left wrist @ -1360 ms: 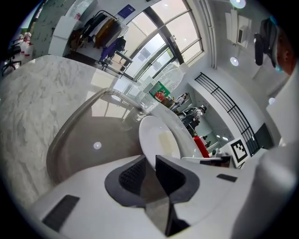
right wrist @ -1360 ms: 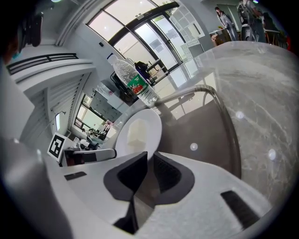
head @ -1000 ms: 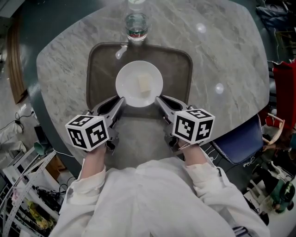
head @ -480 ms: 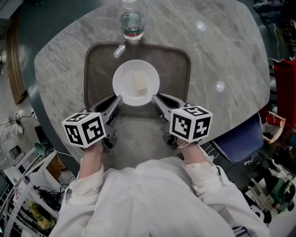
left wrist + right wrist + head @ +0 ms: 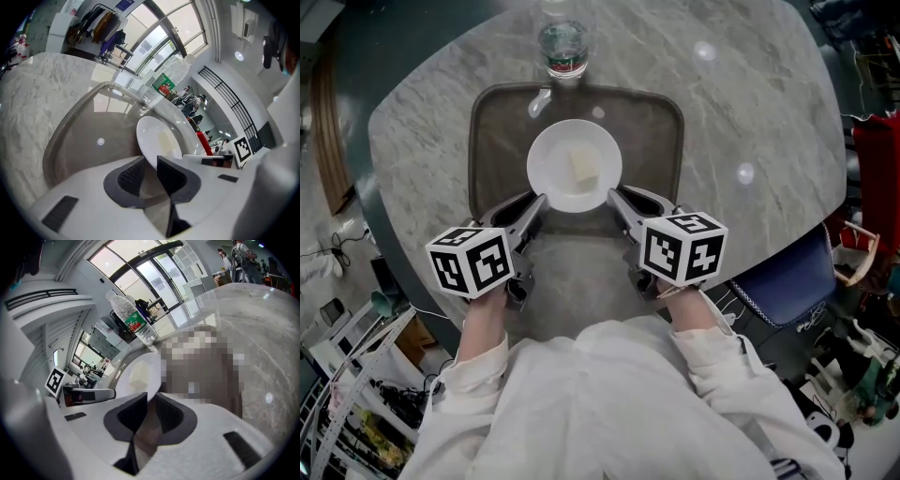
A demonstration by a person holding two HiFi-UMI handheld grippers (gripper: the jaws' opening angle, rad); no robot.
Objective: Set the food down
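The white plate point(image 5: 553, 155) bearing a pale food block point(image 5: 584, 169) was clamped at its near rim by the left gripper point(image 5: 539, 202) and right gripper point(image 5: 616, 197) over the brown tray point(image 5: 654, 122). Only lowering and release were judged outstanding.

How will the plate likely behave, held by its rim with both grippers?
Probably stiff: the plate shows no bend with the left gripper and right gripper pinching its rim. Its glossy white surface looks slick, so the rim may slip in the jaws. The food seems to lie loose, so a tilt could slide it.
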